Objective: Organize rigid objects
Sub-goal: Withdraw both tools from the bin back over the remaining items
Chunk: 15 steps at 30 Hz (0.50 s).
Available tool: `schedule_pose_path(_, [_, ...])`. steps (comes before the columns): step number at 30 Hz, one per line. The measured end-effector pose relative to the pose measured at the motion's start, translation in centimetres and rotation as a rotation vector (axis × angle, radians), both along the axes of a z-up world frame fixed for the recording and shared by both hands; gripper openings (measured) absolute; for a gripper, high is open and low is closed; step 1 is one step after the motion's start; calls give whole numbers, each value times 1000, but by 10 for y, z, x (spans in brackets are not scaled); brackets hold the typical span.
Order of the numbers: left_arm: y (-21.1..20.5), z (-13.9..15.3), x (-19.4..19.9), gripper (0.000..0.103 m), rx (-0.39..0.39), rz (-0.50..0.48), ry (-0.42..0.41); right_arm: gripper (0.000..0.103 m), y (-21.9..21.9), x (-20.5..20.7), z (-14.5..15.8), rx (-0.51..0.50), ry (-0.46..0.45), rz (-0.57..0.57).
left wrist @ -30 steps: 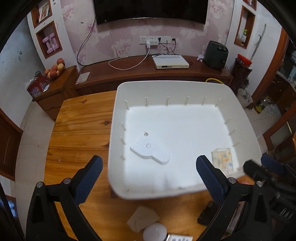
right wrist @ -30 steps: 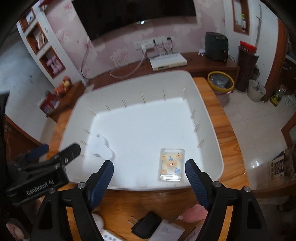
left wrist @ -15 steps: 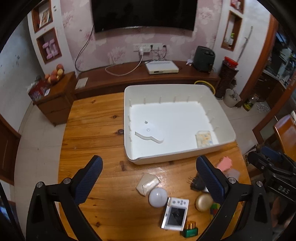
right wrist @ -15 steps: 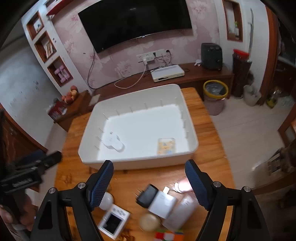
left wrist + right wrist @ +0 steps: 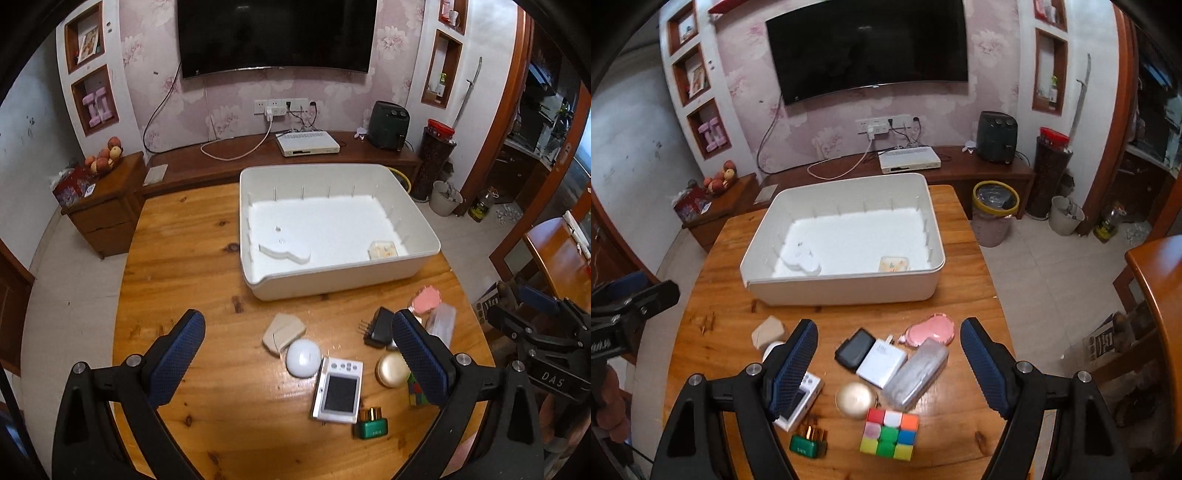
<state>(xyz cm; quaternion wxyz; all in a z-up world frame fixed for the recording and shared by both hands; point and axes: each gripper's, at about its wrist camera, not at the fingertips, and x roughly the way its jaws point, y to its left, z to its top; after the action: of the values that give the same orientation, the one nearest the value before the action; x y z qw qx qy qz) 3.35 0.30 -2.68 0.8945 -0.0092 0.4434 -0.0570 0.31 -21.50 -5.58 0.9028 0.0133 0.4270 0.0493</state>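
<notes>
A white bin stands on the round wooden table, holding a flat white piece and a small clear card case. In front of it lie several loose objects: a beige case, a white puck, a white handheld device, a gold disc, a black charger, a white box, a pink mirror, a clear case, a green battery holder and a colour cube. My left gripper and right gripper both hang open above these, holding nothing.
A low wooden TV bench with a white set-top box runs behind the table. A yellow-rimmed bin stands on the floor to the right. Another wooden table edge is at far right.
Both grippers have pulled back and up from over the bin. The loose objects on the table's near side have come into view. Both stay open and empty.
</notes>
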Motion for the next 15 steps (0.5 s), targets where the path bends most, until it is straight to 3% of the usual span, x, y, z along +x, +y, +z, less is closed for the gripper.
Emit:
schedule_pose_path(9, [11,-5,-29,101,-33,50,29,80,2,-37,-6,-26,7,8])
schedule_pose_path(15, [11,-6,-54,101,9,90,28,80,-11,-66,-5,80,7,25])
